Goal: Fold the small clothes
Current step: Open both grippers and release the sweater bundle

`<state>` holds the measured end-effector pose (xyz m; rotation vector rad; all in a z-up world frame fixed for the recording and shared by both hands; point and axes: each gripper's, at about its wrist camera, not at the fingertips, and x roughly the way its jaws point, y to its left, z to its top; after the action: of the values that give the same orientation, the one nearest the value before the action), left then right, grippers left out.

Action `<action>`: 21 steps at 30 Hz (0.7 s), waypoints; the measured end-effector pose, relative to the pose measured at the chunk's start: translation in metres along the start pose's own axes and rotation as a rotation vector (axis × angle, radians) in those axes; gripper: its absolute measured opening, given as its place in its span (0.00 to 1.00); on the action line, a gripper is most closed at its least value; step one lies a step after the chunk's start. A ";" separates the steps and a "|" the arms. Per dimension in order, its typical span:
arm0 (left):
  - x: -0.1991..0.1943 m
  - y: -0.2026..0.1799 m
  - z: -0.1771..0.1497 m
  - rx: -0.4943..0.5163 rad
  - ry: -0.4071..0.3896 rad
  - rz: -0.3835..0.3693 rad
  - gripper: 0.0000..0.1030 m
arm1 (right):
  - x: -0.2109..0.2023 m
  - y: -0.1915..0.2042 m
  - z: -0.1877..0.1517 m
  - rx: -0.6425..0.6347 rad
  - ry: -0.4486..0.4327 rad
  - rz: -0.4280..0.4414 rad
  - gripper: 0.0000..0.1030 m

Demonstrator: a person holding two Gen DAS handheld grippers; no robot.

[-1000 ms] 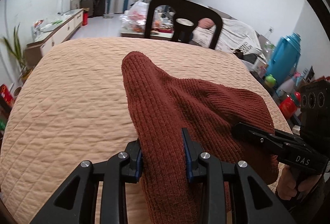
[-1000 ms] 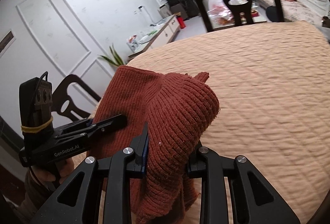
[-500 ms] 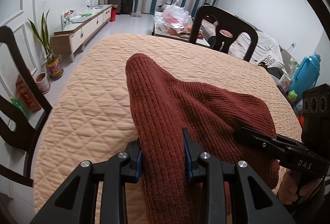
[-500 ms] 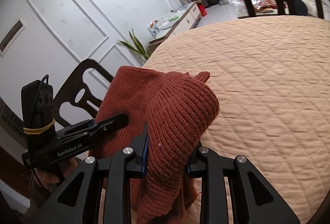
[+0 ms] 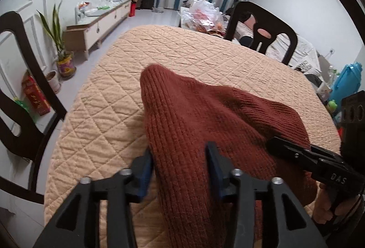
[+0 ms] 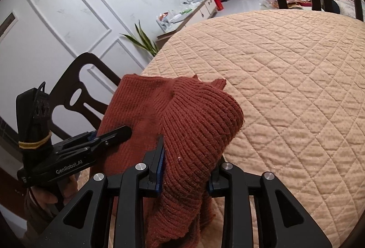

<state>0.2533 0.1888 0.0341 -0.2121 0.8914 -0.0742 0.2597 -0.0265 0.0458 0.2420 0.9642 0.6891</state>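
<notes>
A rust-red ribbed knit garment hangs bunched between both grippers above the tan quilted table cover. My left gripper is shut on one edge of the garment, which drapes over its fingers. My right gripper is shut on another thick fold of the garment. In the left wrist view the right gripper comes in from the right onto the cloth. In the right wrist view the left gripper holds the cloth at the left.
Dark wooden chairs stand around the table: one at the far side, one at the left. A low cabinet and a potted plant stand by the wall. A blue thermos is at the right.
Both grippers have swung with the garment still held, so the views turn left: the left chair and plant come into sight. The grip on the cloth is unchanged.
</notes>
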 end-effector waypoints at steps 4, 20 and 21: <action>-0.003 0.001 -0.005 0.010 -0.022 0.044 0.73 | 0.000 0.001 -0.003 -0.007 -0.005 -0.050 0.40; -0.034 0.003 -0.037 0.000 -0.049 0.049 0.89 | -0.022 0.018 -0.020 -0.059 -0.087 -0.245 0.65; -0.037 0.002 -0.041 -0.001 -0.048 0.062 0.89 | -0.026 0.021 -0.024 -0.069 -0.097 -0.255 0.65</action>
<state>0.1983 0.1906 0.0374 -0.1864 0.8495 -0.0109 0.2210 -0.0294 0.0601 0.0883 0.8591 0.4711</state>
